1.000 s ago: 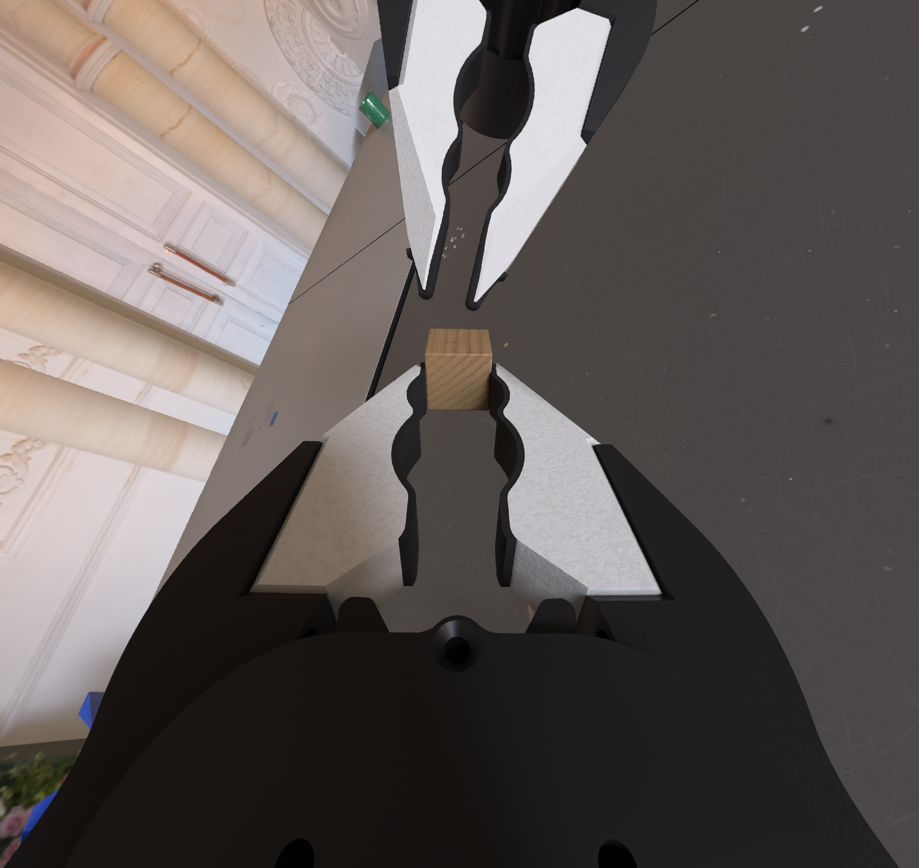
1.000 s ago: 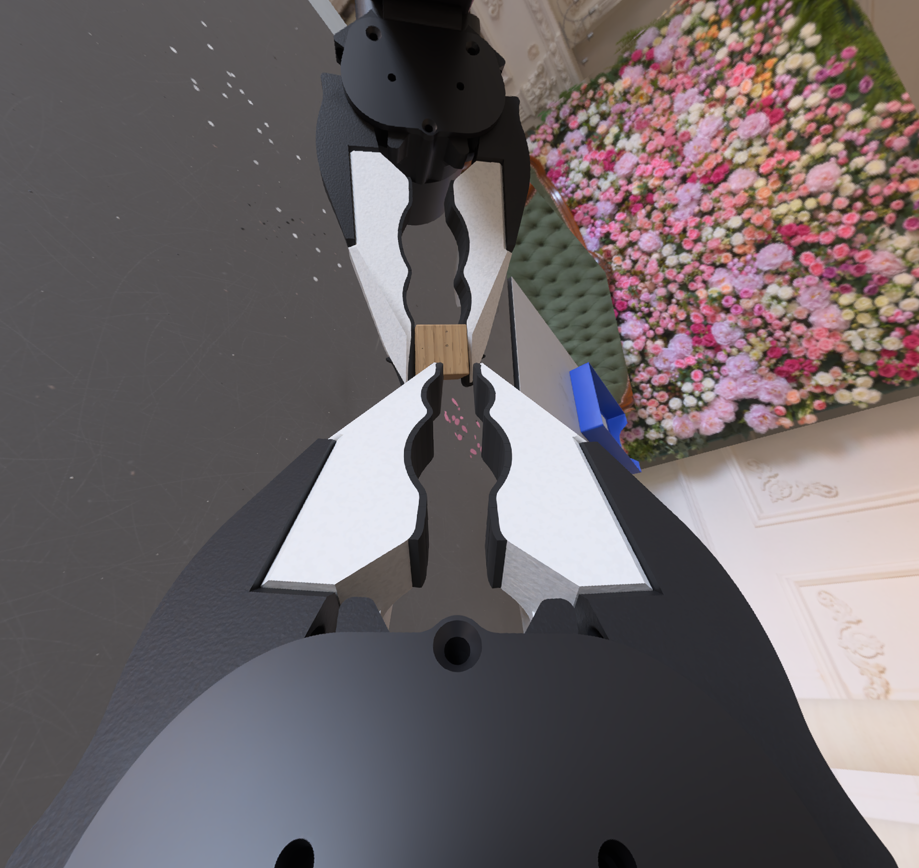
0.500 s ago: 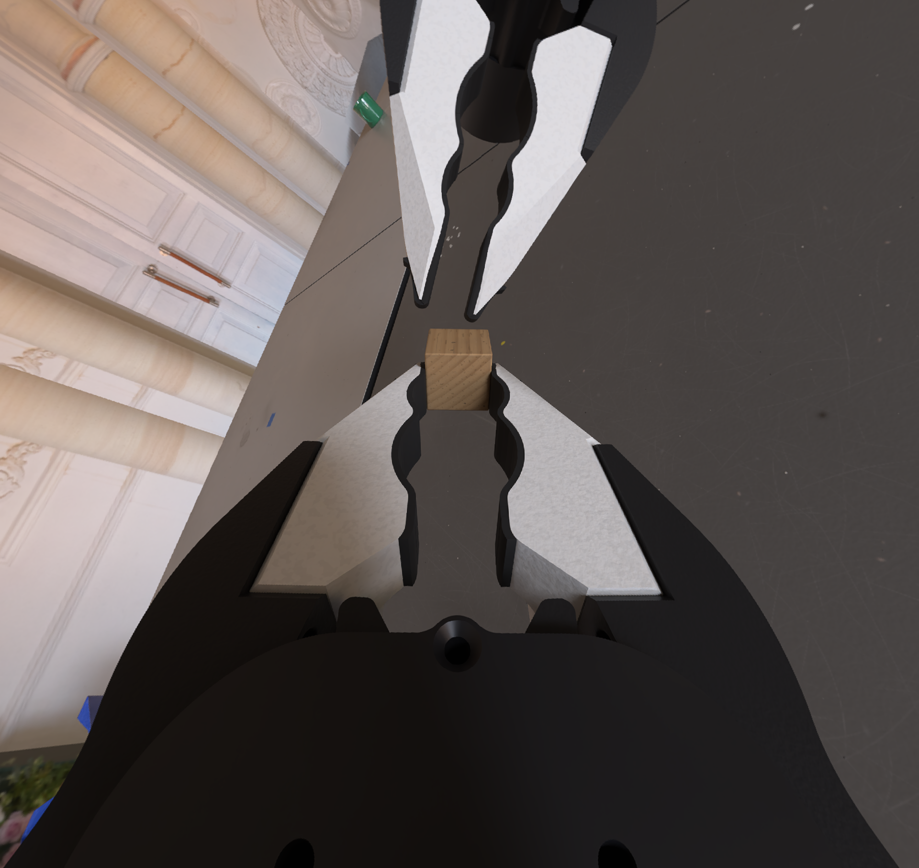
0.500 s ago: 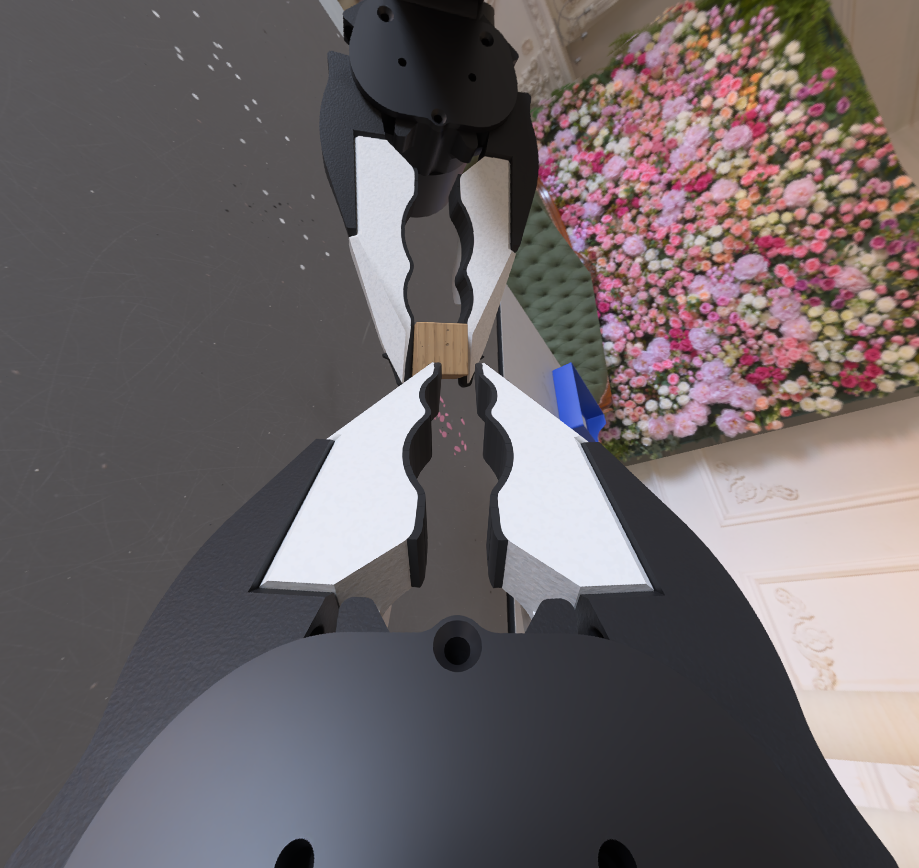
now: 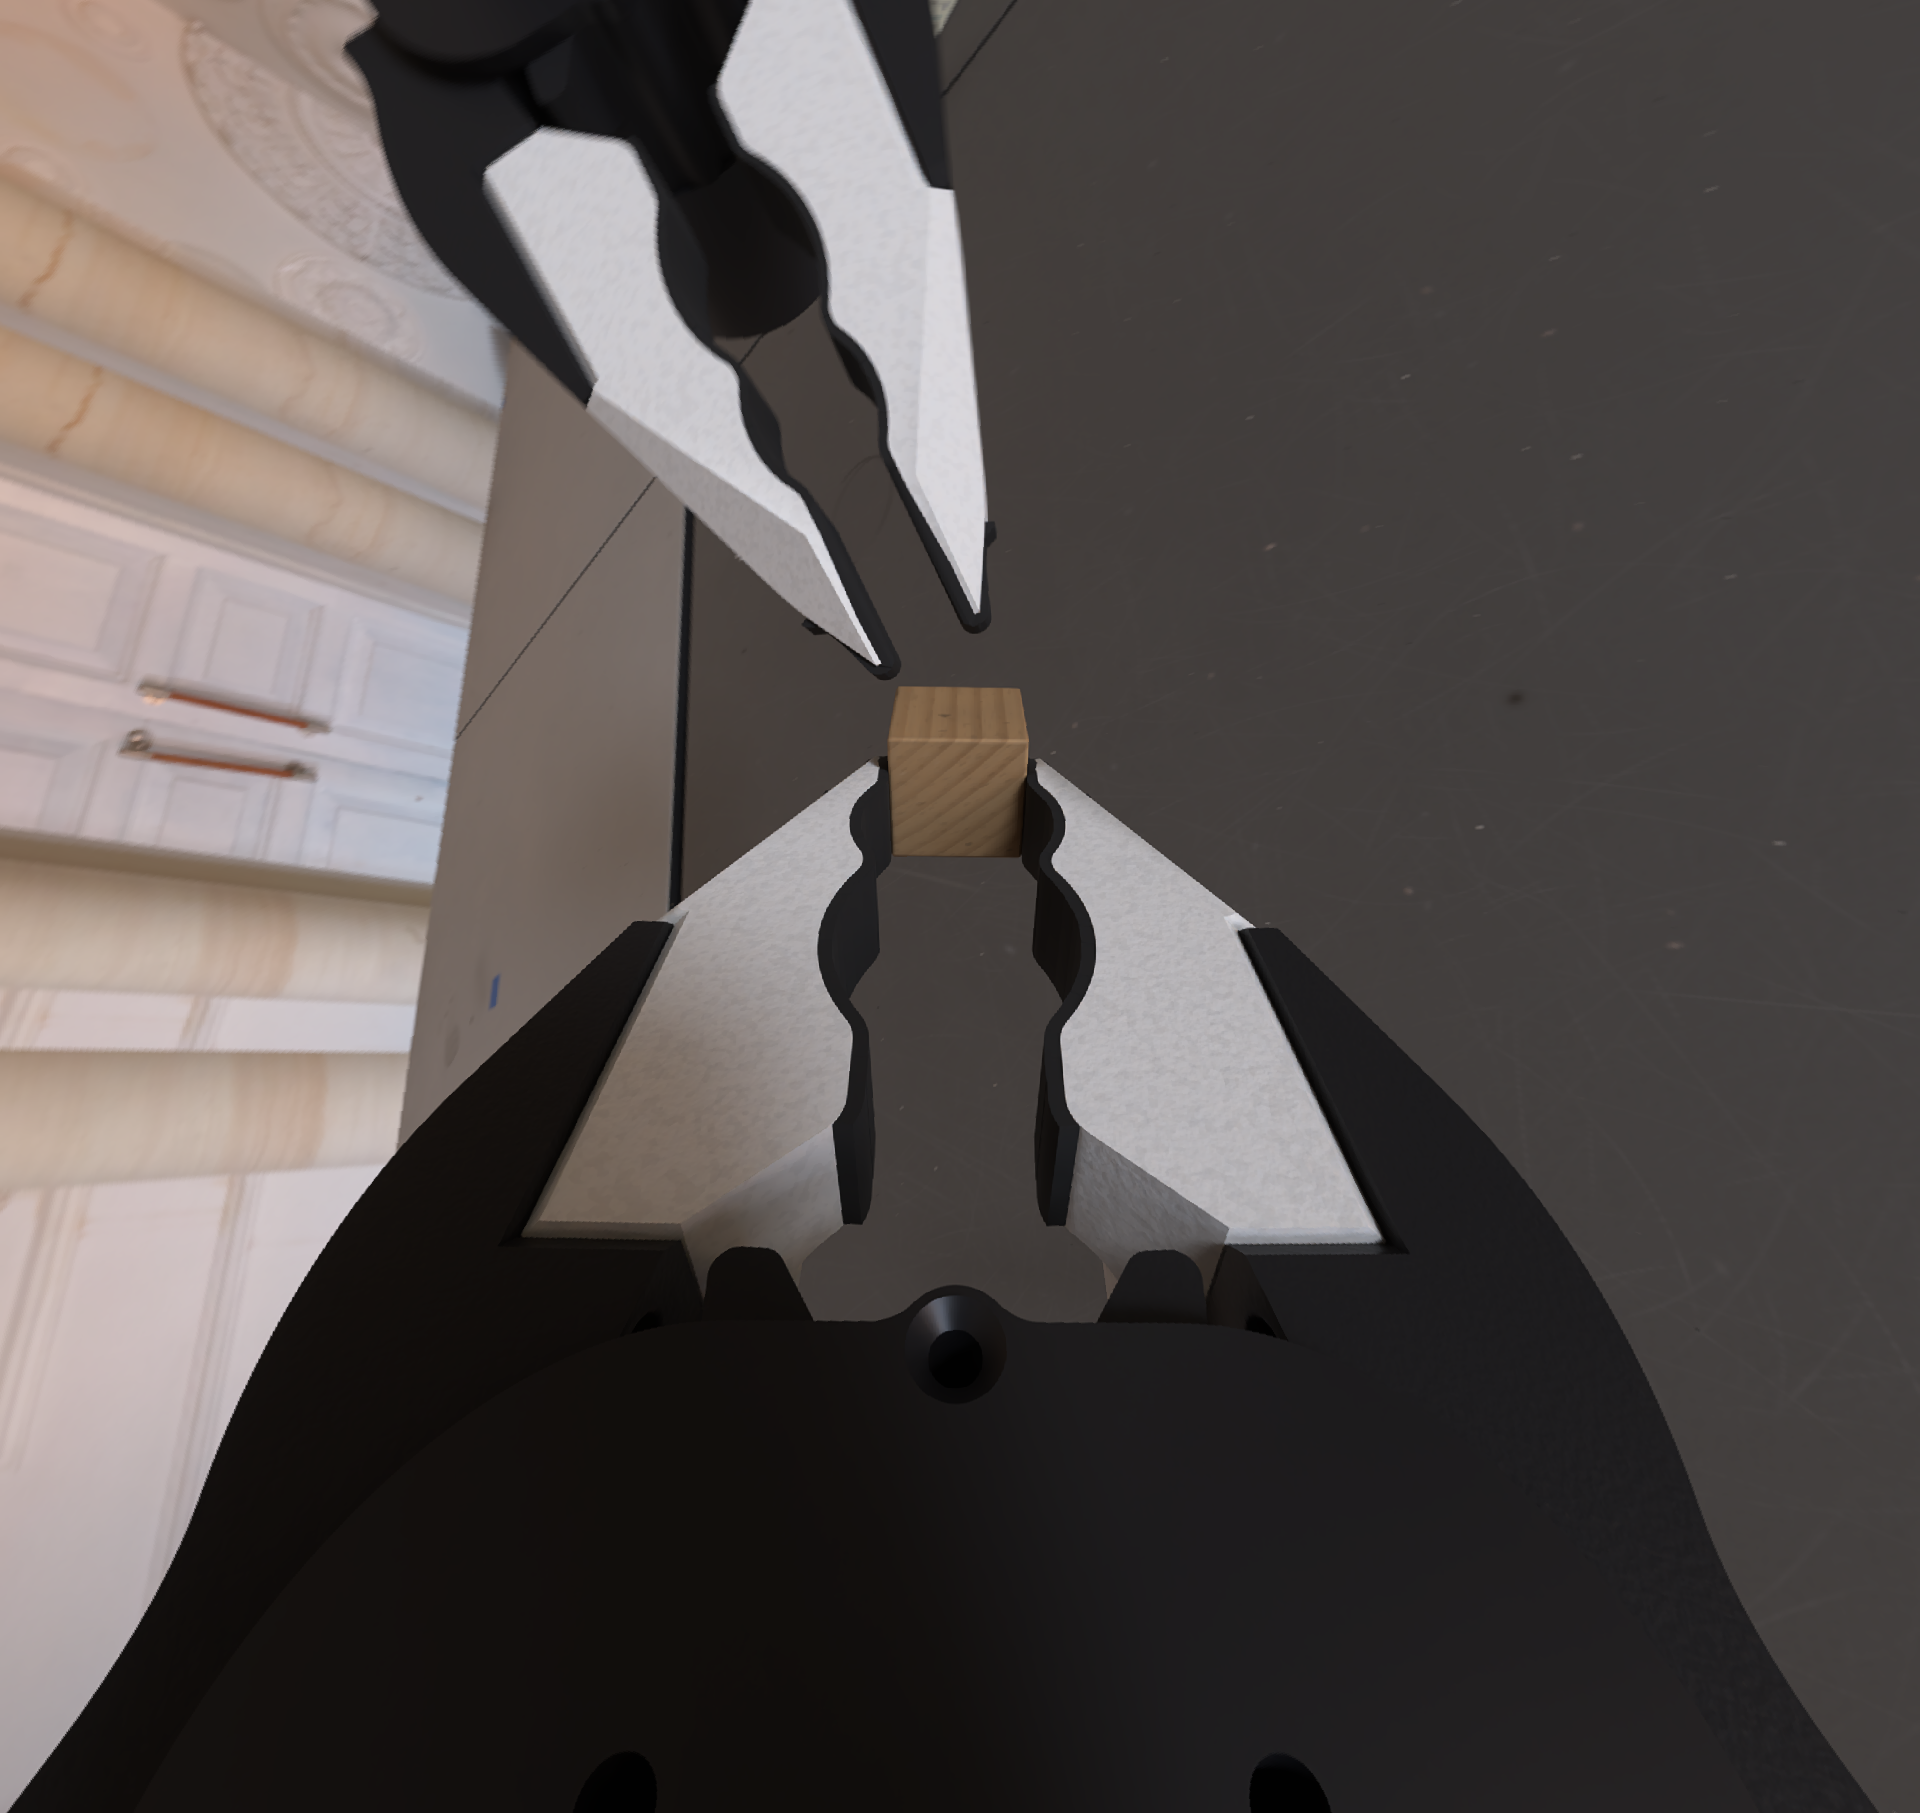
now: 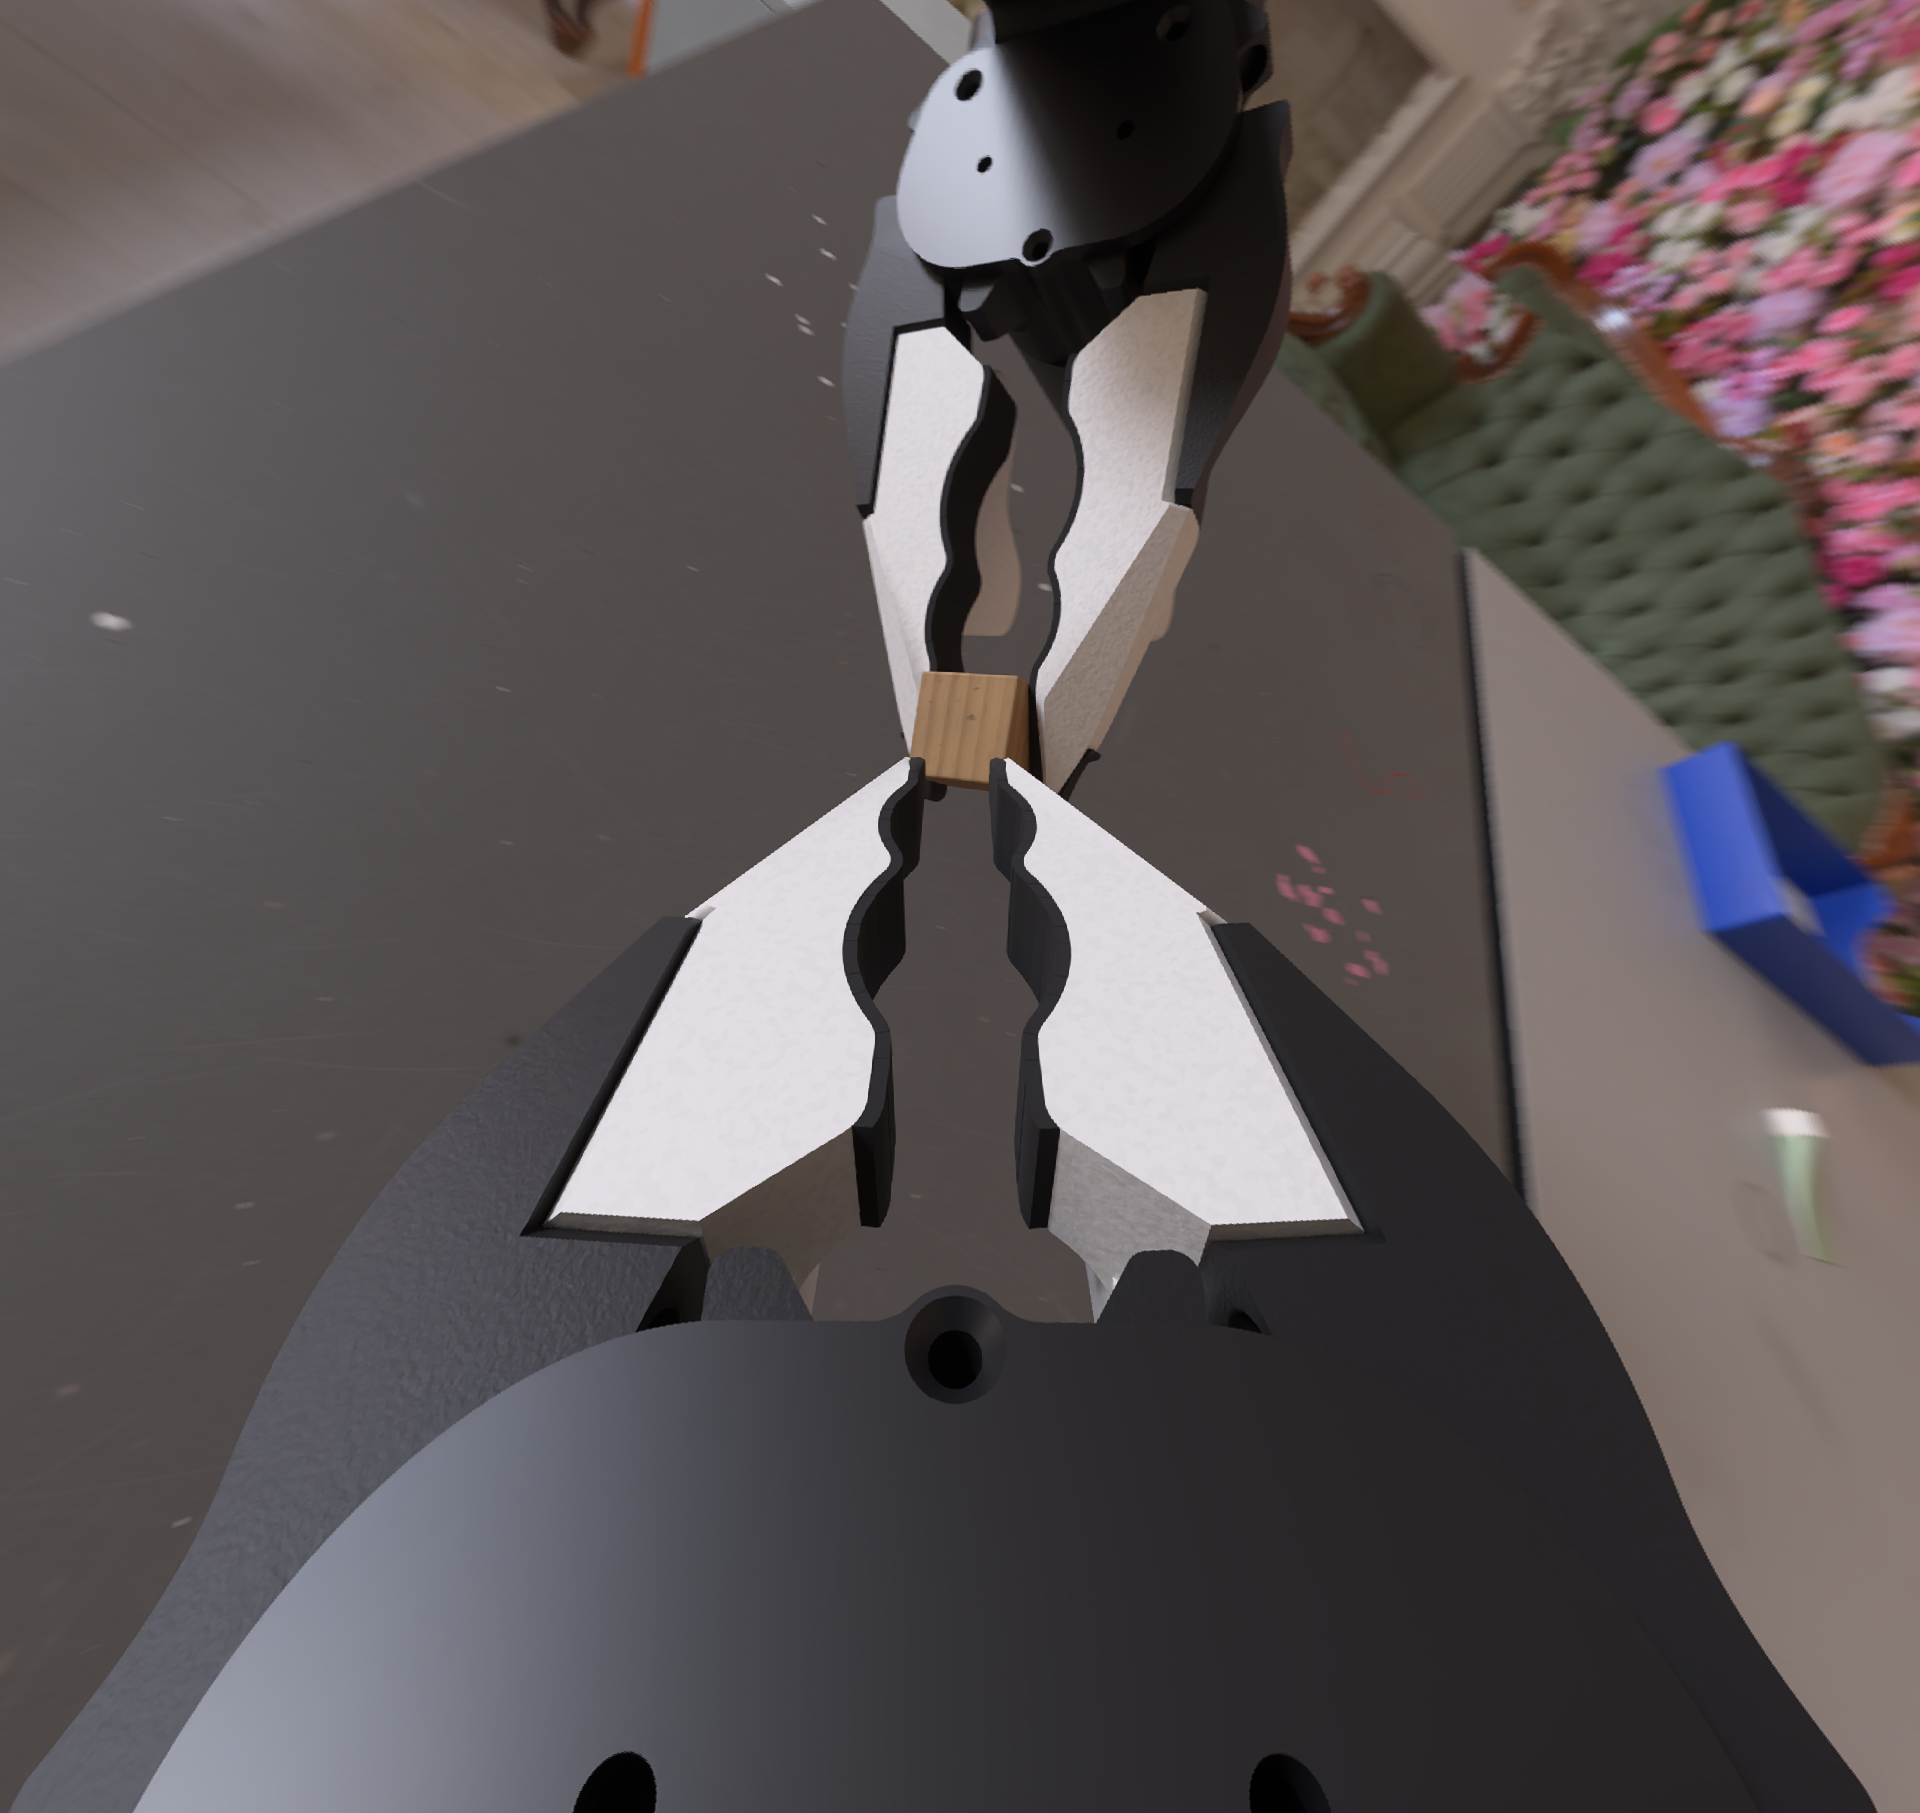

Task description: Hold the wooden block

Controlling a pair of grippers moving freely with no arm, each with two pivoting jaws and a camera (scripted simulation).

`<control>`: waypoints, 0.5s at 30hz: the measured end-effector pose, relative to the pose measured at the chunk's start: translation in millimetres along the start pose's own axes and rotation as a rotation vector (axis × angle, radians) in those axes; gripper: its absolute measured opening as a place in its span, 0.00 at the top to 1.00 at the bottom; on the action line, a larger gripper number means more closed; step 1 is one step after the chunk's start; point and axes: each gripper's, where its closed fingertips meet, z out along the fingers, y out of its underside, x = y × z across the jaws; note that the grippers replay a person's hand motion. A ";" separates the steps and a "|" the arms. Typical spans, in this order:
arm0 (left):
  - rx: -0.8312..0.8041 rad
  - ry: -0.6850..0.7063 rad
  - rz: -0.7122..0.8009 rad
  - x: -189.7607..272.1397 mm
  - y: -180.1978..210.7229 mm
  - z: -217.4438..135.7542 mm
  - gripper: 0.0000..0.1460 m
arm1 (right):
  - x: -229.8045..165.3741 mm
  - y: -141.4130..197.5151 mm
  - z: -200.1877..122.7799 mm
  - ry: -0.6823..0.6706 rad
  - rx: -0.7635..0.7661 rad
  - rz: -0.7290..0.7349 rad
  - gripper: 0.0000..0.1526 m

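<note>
The wooden block (image 5: 958, 797) is a small light-brown cube pinched between the tips of my left gripper (image 5: 958, 771), above the dark table (image 5: 1455, 620). My right gripper (image 5: 928, 646) faces it from the far side, tilted, with its tips just short of the block's far top edge; its jaws stand a narrow gap apart and hold nothing. In the right wrist view, the right gripper (image 6: 957, 771) has its tips right at the block (image 6: 971, 735). The left gripper (image 6: 977, 724) comes down from above, shut on the block.
A lighter grey table (image 6: 1621, 932) to the right carries a blue box (image 6: 1766, 890) and a blurred small green and white cylinder (image 6: 1797, 1192). A green tufted sofa (image 6: 1610, 516) and a flower wall (image 6: 1766, 153) stand beyond. White cabinet doors (image 5: 208, 724) lie to the left.
The right gripper has swung and tilted, so its view has rotated and it now leans in from the upper left of the left wrist view. The left gripper keeps its hold on the block.
</note>
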 end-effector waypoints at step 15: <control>0.114 0.094 -0.021 14.0 -28.6 -11.6 0.84 | -20.9 -22.0 -12.7 -0.122 0.101 0.014 0.91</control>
